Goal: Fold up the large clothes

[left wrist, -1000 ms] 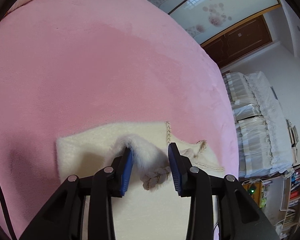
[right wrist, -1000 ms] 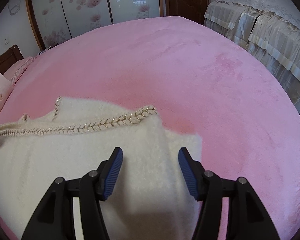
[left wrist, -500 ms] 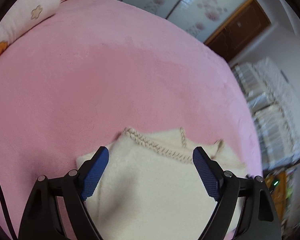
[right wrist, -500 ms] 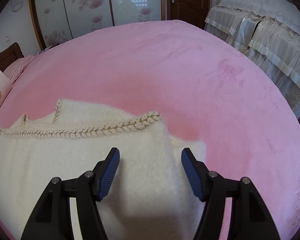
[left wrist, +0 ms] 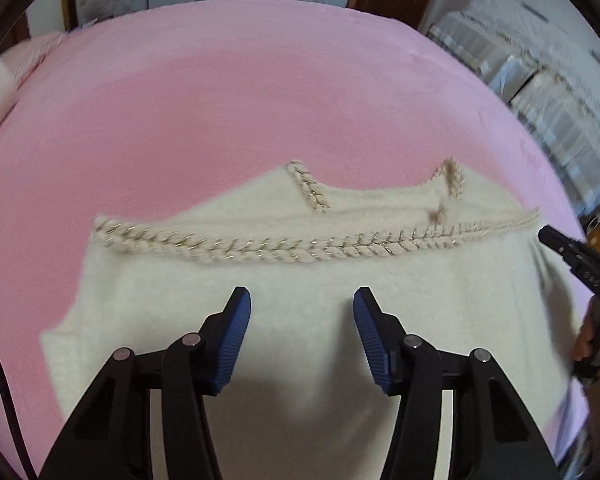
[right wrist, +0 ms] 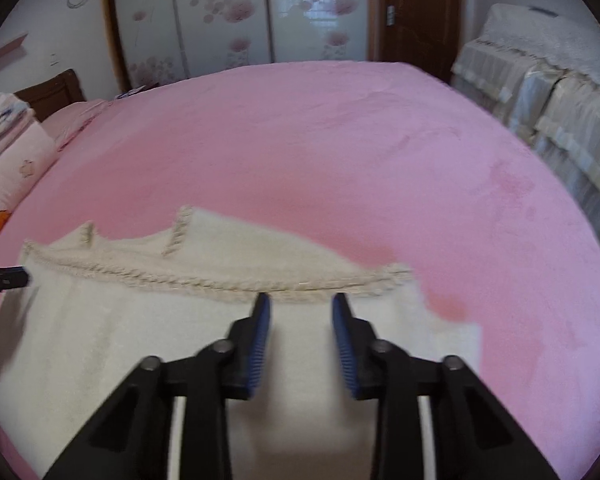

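Observation:
A cream fuzzy garment (left wrist: 300,264) lies flat on the pink bed (left wrist: 260,92), with a braided gold-flecked trim (left wrist: 300,248) running across it. My left gripper (left wrist: 301,296) hovers over the cloth just short of the trim; its jaws are closing, with only flat fabric showing in the gap. In the right wrist view the garment (right wrist: 120,320) fills the lower left. My right gripper (right wrist: 301,300) has its tips at the trim (right wrist: 220,282). Its jaws are closing, the pads still apart, and I cannot tell if cloth rises between them. Each gripper shows at the other view's edge: right gripper (left wrist: 572,256), left gripper (right wrist: 4,278).
Pink pillows (right wrist: 12,160) lie at the bed's left end. Flower-printed sliding doors (right wrist: 228,20) and a brown door (right wrist: 416,12) stand behind the bed. Cloth-covered furniture (right wrist: 560,100) lines the right side. A hand (left wrist: 592,336) shows at the right edge.
My left gripper let go of the fuzzy fold, opened wide, then narrowed, and swung to face the whole trim. My right gripper's jaws narrowed and its tips came up to the trim.

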Demonstrator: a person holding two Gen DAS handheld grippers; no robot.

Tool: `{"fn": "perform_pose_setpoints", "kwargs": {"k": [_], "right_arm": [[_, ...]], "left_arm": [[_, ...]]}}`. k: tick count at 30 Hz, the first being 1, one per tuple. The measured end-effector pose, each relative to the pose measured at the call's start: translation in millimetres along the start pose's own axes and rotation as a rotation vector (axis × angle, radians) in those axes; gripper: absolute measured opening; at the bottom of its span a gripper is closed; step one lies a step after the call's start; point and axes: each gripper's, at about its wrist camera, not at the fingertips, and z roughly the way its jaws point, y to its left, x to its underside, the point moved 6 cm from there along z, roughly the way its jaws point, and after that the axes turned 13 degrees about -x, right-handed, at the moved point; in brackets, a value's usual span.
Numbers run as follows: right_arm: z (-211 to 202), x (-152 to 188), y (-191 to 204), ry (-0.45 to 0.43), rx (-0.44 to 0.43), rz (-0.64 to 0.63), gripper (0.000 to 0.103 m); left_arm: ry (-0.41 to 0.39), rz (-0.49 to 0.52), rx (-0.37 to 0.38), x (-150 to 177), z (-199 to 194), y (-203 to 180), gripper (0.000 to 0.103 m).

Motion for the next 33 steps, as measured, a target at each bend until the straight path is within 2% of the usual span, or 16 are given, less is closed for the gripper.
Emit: {"fn": "perform_pose_setpoints", "kwargs": {"k": [2, 4, 7, 10, 11, 13, 16, 17, 21, 23, 25, 28, 29, 33], "right_arm": [[18, 6, 8, 0.053, -0.001, -0.049, 0.020], [32, 10, 0, 0.098, 0.052, -0.051, 0.016], [28, 4, -29, 0.084, 0.195, -0.027, 0.015], [23, 8, -71, 0.112, 0.263, 0.043, 0.015], [18, 11, -80, 0.113, 0.245, 0.065, 0.010], [9, 12, -85, 0.110, 0.243, 0.078, 0.000], [-10, 15, -76, 0.088, 0.217, 0.092, 0.000], [-19, 16, -71, 0.076, 0.196, 0.101, 0.003], [-55, 16, -41, 0.035, 0.129, 0.086, 0.003], [-75, 18, -22, 0.019, 0.090, 0.083, 0.004], [-92, 20, -7, 0.006, 0.051, 0.086, 0.008], [-120, 25, 18, -0.021, 0.022, 0.065, 0.015], [-129, 28, 27, -0.029, 0.009, 0.055, 0.015], [-157, 43, 65, -0.057, -0.047, 0.028, 0.015]], "left_arm": [[-0.009, 0.029, -0.131, 1, 12, 0, 0.052], [0.009, -0.008, -0.232, 2, 22, 15, 0.052], [0.039, -0.085, -0.281, 6, 26, 43, 0.043], [0.046, -0.096, -0.277, 14, 25, 57, 0.042], [0.045, -0.092, -0.289, 16, 23, 60, 0.042], [0.045, -0.099, -0.300, 20, 19, 62, 0.042], [0.054, -0.138, -0.301, 27, 4, 61, 0.042], [0.057, -0.151, -0.292, 36, -6, 62, 0.042], [0.062, -0.181, -0.247, 59, -53, 64, 0.045], [0.041, -0.175, -0.235, 71, -83, 61, 0.050], [0.004, -0.173, -0.228, 82, -116, 57, 0.061], [-0.059, -0.181, -0.188, 101, -166, 50, 0.064], [-0.061, -0.184, -0.188, 96, -177, 45, 0.065], [-0.051, -0.206, -0.138, 112, -214, 25, 0.068]]}}
